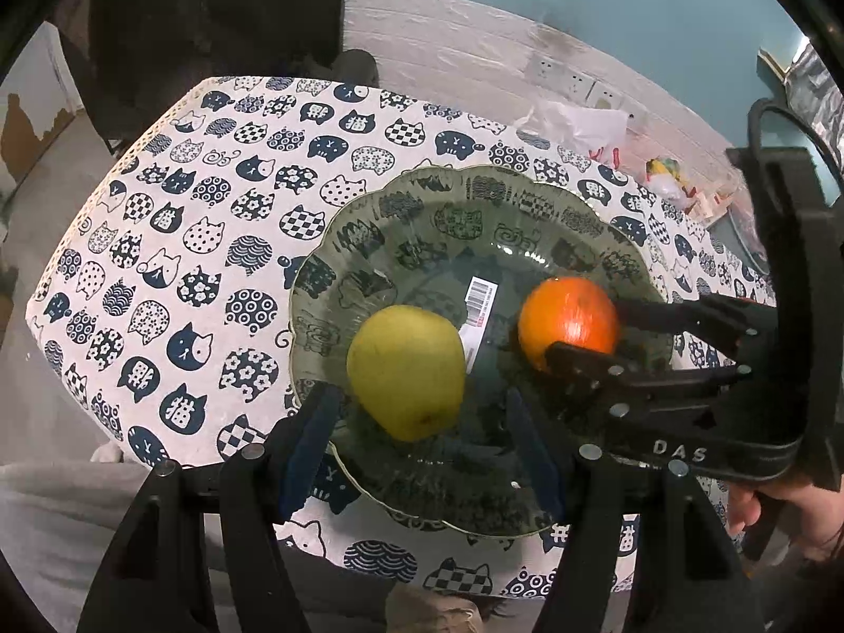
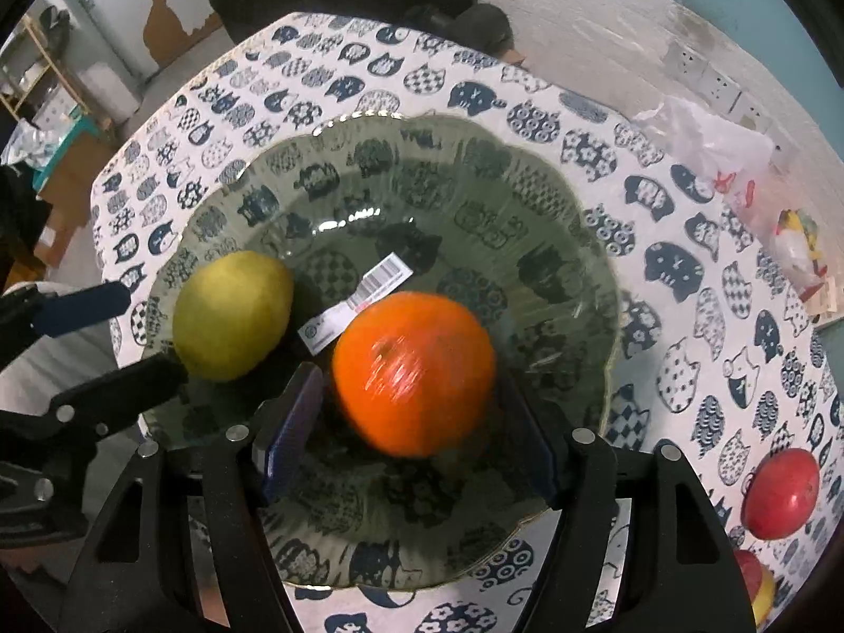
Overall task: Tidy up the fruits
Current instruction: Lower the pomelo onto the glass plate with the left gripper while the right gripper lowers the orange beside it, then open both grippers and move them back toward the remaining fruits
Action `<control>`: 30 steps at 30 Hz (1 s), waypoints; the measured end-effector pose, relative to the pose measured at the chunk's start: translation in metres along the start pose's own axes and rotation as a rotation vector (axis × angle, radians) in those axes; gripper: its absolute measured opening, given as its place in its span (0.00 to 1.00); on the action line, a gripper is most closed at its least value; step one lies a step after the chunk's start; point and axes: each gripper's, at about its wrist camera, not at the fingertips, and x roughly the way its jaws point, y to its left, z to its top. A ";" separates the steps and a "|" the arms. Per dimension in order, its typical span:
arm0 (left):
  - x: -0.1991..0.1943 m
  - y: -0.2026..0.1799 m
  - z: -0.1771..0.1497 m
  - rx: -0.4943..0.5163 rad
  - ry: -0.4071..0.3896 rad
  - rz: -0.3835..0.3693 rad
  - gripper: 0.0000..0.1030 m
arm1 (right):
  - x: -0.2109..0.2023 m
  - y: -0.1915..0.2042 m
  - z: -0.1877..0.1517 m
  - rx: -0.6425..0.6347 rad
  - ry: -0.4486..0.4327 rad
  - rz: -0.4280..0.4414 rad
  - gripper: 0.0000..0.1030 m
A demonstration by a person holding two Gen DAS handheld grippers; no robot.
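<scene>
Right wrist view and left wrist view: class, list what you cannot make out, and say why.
- Orange, right wrist view: blurred; whether the right claw grips it is unclear.
- Barcode label, left wrist view: print too small, partly behind the pear.
- Red-yellow fruit, right wrist view: cut off by the frame edge.

On table, plate. In plate, pear at left, orange at right, not touching, label between them. Behind plate to right, plastic bag. Right of plate, well apart, apple on table.
</scene>
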 end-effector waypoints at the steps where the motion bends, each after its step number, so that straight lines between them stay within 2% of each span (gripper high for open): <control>1: -0.001 0.000 0.000 0.001 -0.004 0.001 0.66 | -0.001 -0.001 0.001 0.003 -0.004 -0.001 0.68; 8: -0.006 -0.004 0.003 0.002 -0.019 0.001 0.66 | -0.020 -0.010 -0.001 0.042 -0.036 -0.004 0.68; 12: -0.010 -0.009 0.004 0.008 -0.031 0.000 0.70 | -0.041 -0.013 -0.002 0.058 -0.072 -0.014 0.69; 20: -0.020 -0.026 0.007 0.034 -0.050 -0.012 0.70 | -0.086 -0.023 -0.010 0.090 -0.139 -0.054 0.71; 30: -0.049 -0.054 0.010 0.068 -0.126 -0.020 0.75 | -0.137 -0.038 -0.028 0.117 -0.214 -0.103 0.74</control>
